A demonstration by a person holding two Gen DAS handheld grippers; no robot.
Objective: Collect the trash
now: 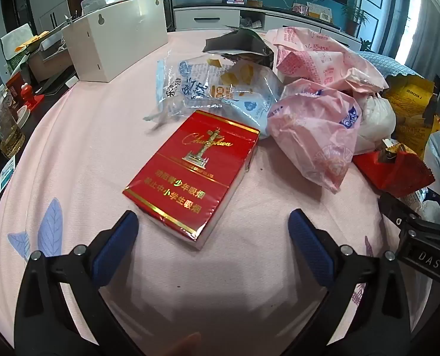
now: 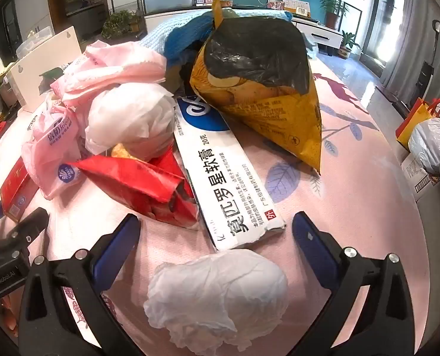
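Trash lies on a pink tablecloth (image 1: 86, 136). In the left wrist view my left gripper (image 1: 212, 225) is open just in front of a red cigarette pack (image 1: 190, 172); behind it lie a clear blue snack wrapper (image 1: 214, 89) and pink plastic bags (image 1: 315, 130). In the right wrist view my right gripper (image 2: 217, 228) is open, with a crumpled white tissue (image 2: 220, 293) lying between its fingers. Ahead lie a white ointment box (image 2: 223, 172), a red snack bag (image 2: 143, 187), a yellow chip bag (image 2: 264, 83), a white tissue ball (image 2: 131, 118) and pink bags (image 2: 54, 145).
A white wooden box (image 1: 116, 38) stands at the table's back left. Glass jars (image 1: 3, 127) and clutter line the left edge. The right gripper's body (image 1: 421, 237) shows at the right of the left wrist view. Shopping bags (image 2: 427, 130) sit on the floor at right.
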